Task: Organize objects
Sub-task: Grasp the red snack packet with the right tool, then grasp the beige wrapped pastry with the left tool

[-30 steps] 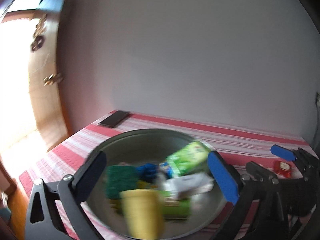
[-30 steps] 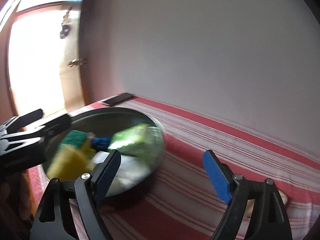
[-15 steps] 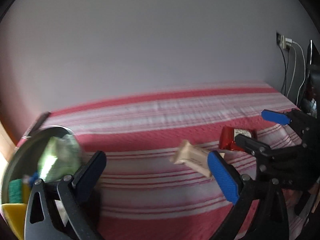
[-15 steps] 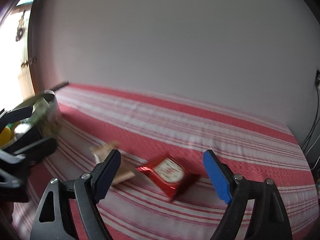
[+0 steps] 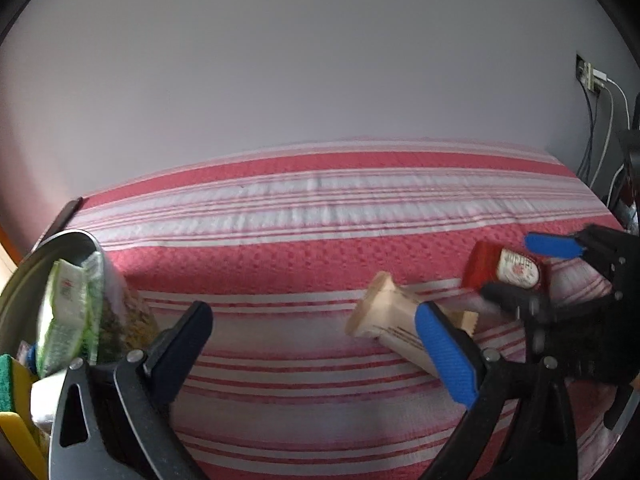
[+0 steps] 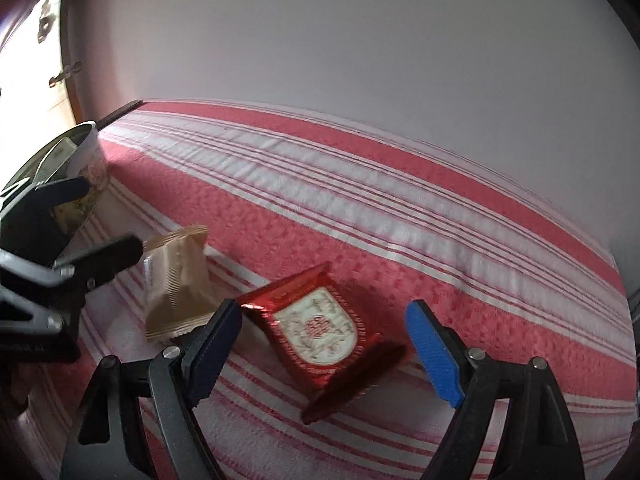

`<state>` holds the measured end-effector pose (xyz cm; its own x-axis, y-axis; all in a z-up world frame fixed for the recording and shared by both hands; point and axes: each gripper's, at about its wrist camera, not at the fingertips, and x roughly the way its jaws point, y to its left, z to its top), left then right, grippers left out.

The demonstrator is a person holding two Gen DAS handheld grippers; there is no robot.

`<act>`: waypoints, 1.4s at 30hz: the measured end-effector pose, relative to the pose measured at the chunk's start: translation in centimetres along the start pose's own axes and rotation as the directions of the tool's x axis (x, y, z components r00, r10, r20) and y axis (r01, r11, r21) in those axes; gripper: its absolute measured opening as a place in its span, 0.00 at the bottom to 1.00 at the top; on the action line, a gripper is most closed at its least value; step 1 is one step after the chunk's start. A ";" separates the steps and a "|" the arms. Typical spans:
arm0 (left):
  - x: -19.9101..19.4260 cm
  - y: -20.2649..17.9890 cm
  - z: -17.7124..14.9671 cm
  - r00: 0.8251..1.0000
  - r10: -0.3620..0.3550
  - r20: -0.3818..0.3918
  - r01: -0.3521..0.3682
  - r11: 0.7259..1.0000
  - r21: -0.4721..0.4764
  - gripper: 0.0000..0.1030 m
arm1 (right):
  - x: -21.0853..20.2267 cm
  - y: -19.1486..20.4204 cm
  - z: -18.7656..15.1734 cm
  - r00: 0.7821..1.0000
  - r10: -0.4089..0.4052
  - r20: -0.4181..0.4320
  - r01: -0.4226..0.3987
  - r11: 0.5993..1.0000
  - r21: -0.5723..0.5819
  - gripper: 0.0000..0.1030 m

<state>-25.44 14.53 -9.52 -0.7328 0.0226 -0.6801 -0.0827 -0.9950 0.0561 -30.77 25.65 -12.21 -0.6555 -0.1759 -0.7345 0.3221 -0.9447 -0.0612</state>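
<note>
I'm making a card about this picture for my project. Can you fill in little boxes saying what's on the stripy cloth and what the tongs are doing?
surface: red and white striped cloth
red snack packet: lying flat, between the right tongs
right tongs: open, just been closing, pads not touching the packet
beige snack packet: lying left of the red one, close to the left tongs
left tongs: open, holding nothing
metal bowl: at the left, holding a green packet and other items

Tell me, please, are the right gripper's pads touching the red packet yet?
Apart. The right wrist view shows the right gripper closing around the red packet, with striped cloth visible between each pad and the packet's edges.
</note>
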 end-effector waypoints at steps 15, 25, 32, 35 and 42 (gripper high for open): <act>0.9 -5.5 0.0 0.996 -0.046 -0.079 0.060 0.983 0.175 1.00 | -1.7 -1.3 -1.4 0.995 -0.102 0.010 0.099 0.980 0.174 0.38; 2.1 -4.4 0.0 0.981 -0.131 -0.140 0.150 0.980 0.130 0.62 | -1.7 -0.6 -1.3 0.989 -0.149 0.021 0.144 0.978 0.153 0.39; 2.0 -4.2 -0.1 0.978 -0.160 -0.135 0.176 0.978 0.113 0.46 | -1.8 0.0 -1.2 0.987 -0.160 0.034 0.153 0.977 0.150 0.39; 1.4 -3.8 -0.1 0.980 -0.163 -0.113 0.175 0.979 0.107 0.46 | -2.2 0.3 -1.3 0.985 -0.167 0.045 0.159 0.976 0.148 0.39; -0.4 -3.3 0.1 0.993 -0.118 -0.010 0.119 0.986 0.114 0.46 | -3.0 1.3 -1.4 0.976 -0.198 0.094 0.184 0.972 0.146 0.39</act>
<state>-24.92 17.80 -9.36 -0.7112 0.1391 -0.6891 -0.2454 -0.9677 0.0579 -27.42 25.31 -11.05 -0.7674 -0.0101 -0.6410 0.0932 -0.9910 -0.0960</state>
